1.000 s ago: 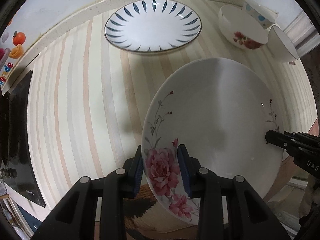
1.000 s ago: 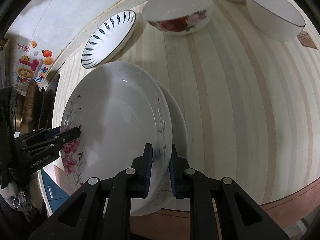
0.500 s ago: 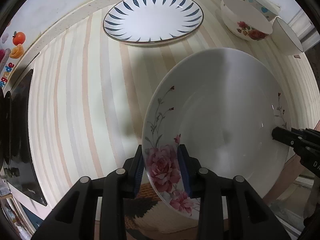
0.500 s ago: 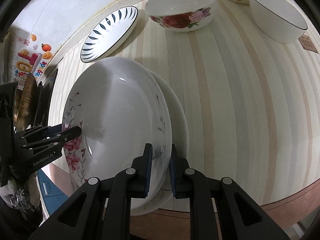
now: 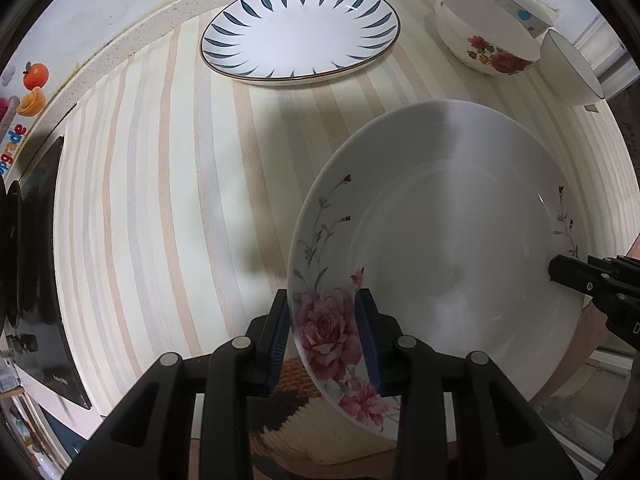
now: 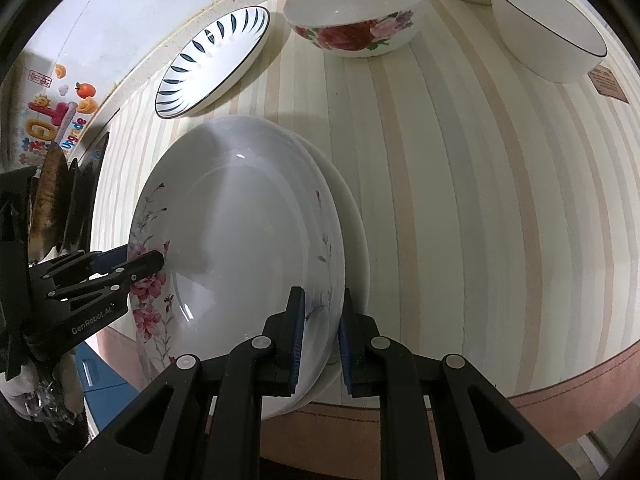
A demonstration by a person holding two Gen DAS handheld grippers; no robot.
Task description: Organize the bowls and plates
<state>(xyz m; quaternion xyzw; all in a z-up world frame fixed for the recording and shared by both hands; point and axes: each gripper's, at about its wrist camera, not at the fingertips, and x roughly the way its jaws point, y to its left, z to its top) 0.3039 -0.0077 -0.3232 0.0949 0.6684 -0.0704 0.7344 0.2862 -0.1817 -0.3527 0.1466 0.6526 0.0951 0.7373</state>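
White rose plate (image 5: 460, 248) pinched by both tools.

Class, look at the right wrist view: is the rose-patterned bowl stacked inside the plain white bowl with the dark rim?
No. The rose-patterned bowl stands by itself on the striped countertop, apart from the dark-rimmed white bowl.

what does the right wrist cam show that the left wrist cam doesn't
Only the right wrist view shows a second white plate under the floral plate, and a brown tag beside the plain bowl.

Only the left wrist view shows the big rose print between the left gripper fingers.

Both show the floral plate held on opposite rims by the left gripper and the right gripper, the blue-leaf plate, and three bowls.
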